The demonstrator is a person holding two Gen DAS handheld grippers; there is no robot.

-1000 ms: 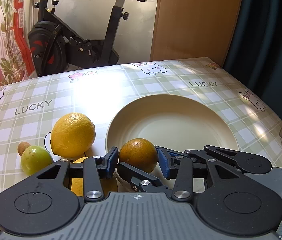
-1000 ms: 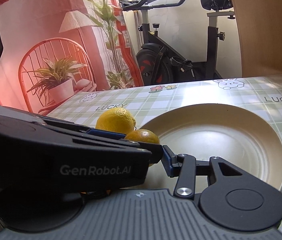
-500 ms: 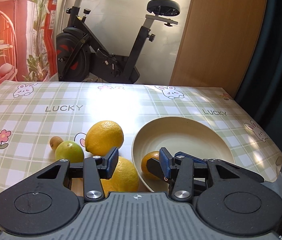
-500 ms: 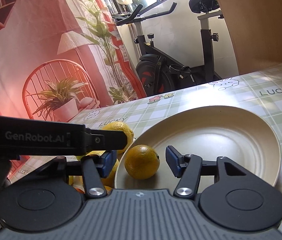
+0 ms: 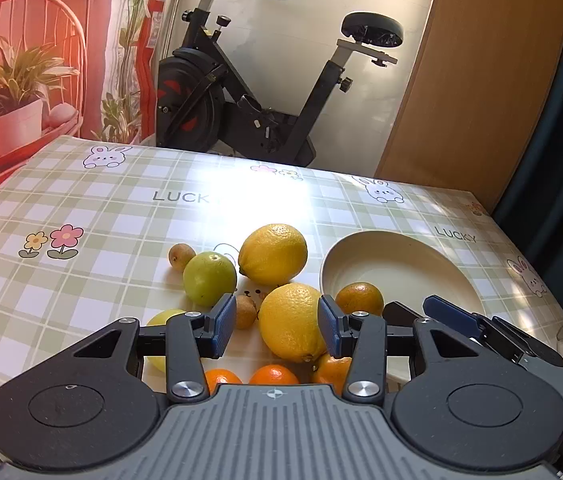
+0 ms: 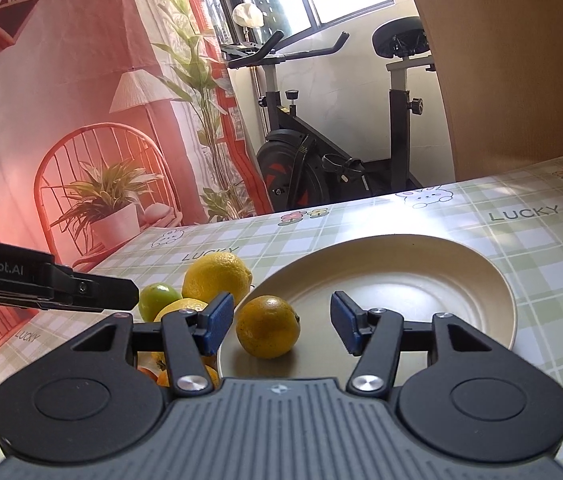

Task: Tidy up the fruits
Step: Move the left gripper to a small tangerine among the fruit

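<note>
Working from my left side across, I am looking over a small brown fruit (image 5: 180, 256) and a green lime (image 5: 209, 278) sitting on the checked tablecloth (image 5: 93, 216), with a yellow lemon (image 5: 273, 253) just beside the lime. My left gripper (image 5: 277, 326) is hanging with its blue pads (image 5: 223, 325) apart and empty, and a second large lemon (image 5: 292, 322) is lying between them, not yet pinched. Another small brown fruit (image 5: 244, 311) is resting just left of that lemon, and 3 small oranges (image 5: 273, 375) are peeking out below my fingers, though the body of the tool is hiding most of them, so there may be more than I can count. To do this step well, I am thinking I should centre the pads on the widest part of the lemon, keep clear of the brown fruit beside it, and squeeze gently, since a round waxy skin is likely to slip sideways under uneven pressure. Further right, the cream plate (image 6: 497, 280) is holding 1 orange (image 6: 268, 327) near its rim. My right gripper (image 6: 281, 324) is hovering at the plate with its jaws wide apart and gripping nothing, the orange sitting loose between them. I am judging that the plate has plenty of bare room for the lemon, provided I lower it clear of the orange so neither rolls off.
</note>
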